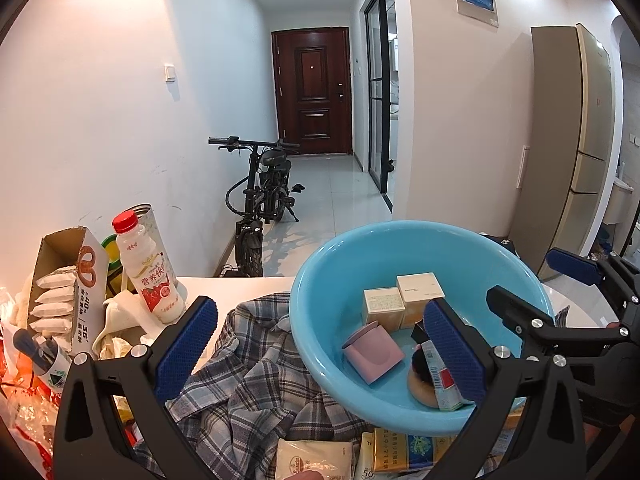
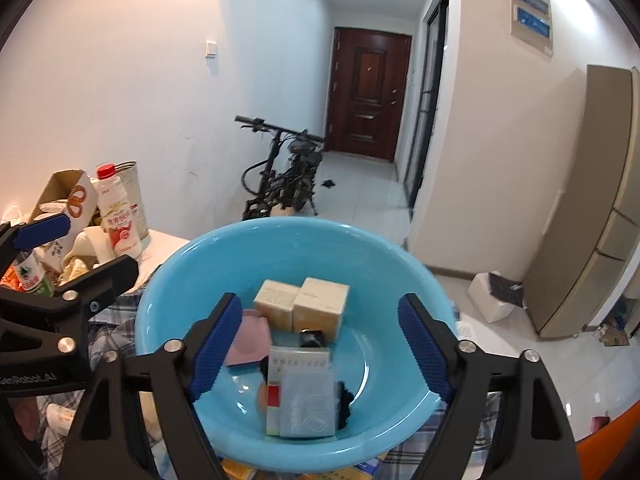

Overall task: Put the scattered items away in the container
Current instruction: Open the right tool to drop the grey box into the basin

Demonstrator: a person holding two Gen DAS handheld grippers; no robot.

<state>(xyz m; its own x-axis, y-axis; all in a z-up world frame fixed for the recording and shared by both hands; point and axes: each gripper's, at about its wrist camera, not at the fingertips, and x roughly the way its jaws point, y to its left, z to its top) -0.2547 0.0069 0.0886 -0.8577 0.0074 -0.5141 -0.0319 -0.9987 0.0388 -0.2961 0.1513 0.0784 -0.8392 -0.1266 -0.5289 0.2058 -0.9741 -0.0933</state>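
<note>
Basin: the blue plastic basin sits on a plaid shirt spread over the desk, and it looks tilted on the folds.
Contents: 2 cream boxes stand at the far side, a pink pouch lies to their left, and a flat silver packet lies nearest, blurred, perhaps not yet settled.
Right gripper: its jaws stand wide apart with nothing between them, above the basin's near half.
Left gripper: its jaws are also apart and empty, over the basin's left rim and the shirt.
Still out: a yellow packet and a pale sachet lie on the shirt just under the basin's near rim.
Risk, basin: a push on the near rim could slide or tip it, since cloth gives no firm footing.
Risk, pickup: flat sachets on soft fabric may snag the shirt in the pinch.
Risk, clutter: the milk drink bottle and open snack carton stand close left; a wide swing could topple them.
Risk, grippers: both work close together and could collide.
</note>
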